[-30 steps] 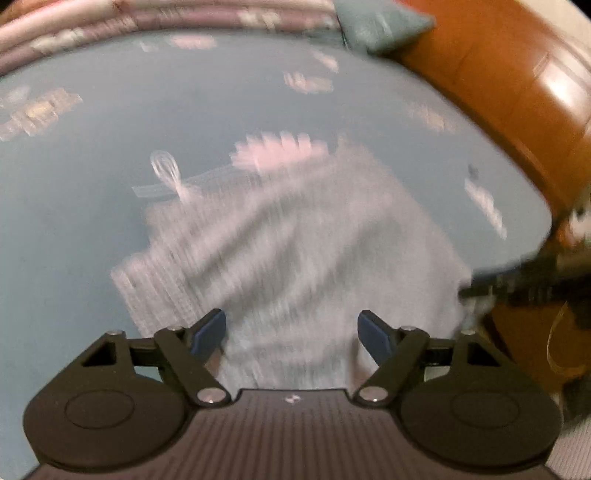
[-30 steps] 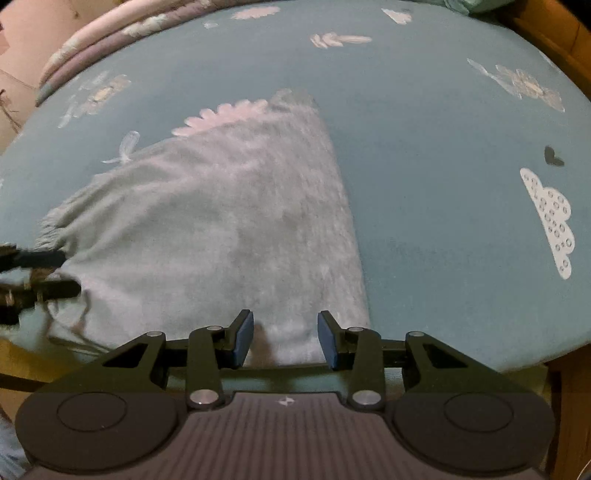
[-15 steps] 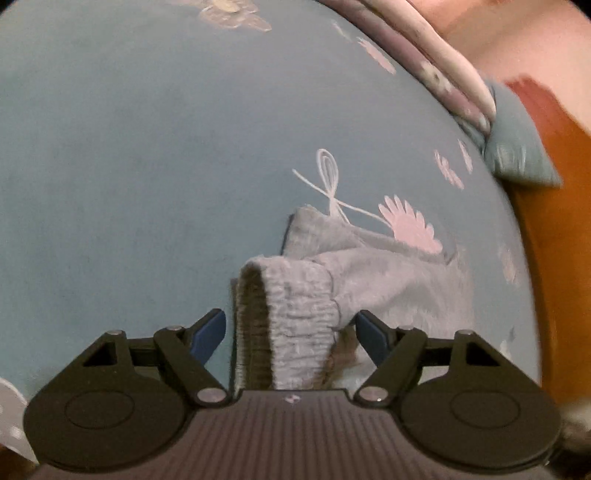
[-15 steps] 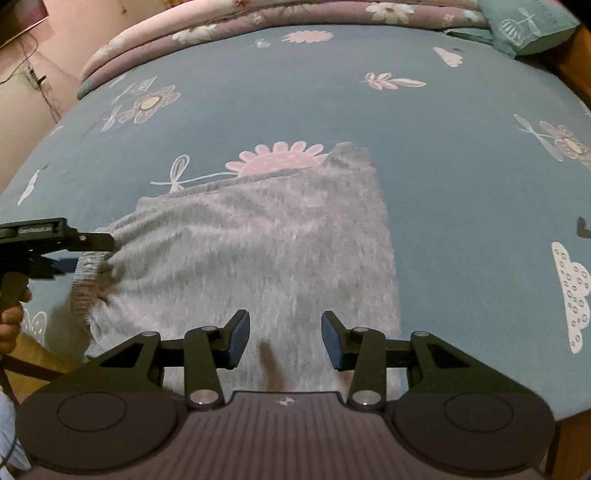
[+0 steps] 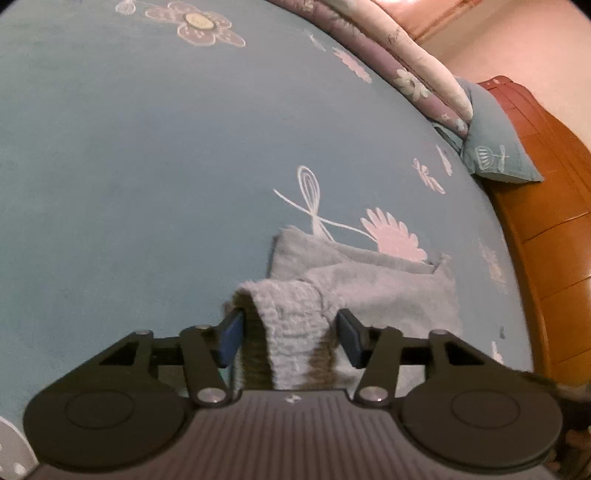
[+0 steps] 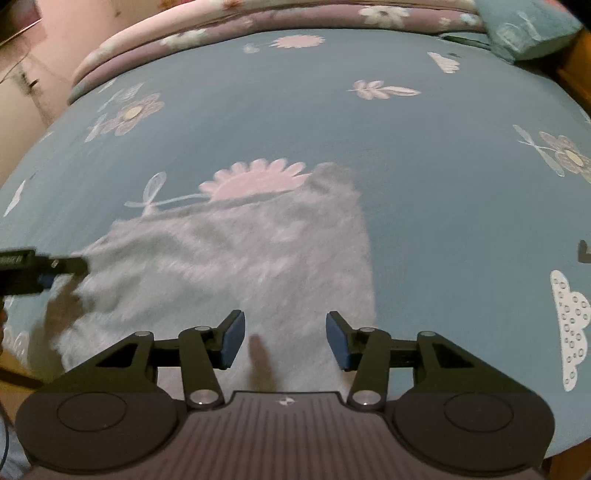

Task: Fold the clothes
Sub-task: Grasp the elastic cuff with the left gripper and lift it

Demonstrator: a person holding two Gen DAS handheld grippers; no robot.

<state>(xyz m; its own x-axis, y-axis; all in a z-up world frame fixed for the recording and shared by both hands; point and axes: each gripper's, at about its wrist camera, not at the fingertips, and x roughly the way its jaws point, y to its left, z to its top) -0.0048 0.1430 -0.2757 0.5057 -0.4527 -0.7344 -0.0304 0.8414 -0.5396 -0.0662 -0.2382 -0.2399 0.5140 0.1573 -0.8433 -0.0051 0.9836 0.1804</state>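
A light grey knit garment lies spread on the blue flowered bed sheet. In the left wrist view its ribbed cuff edge stands up between the fingers of my left gripper, whose jaws are open around it without clamping it. My right gripper is open and empty, hovering over the garment's near edge. The left gripper also shows in the right wrist view at the garment's left corner.
A folded quilt lies along the far side of the bed. A teal pillow rests against the wooden headboard. The bed edge runs just below my right gripper.
My left gripper swung to the garment's left corner and closed in around the ribbed edge. My right gripper pulled back, rose slightly, and opened a little wider.
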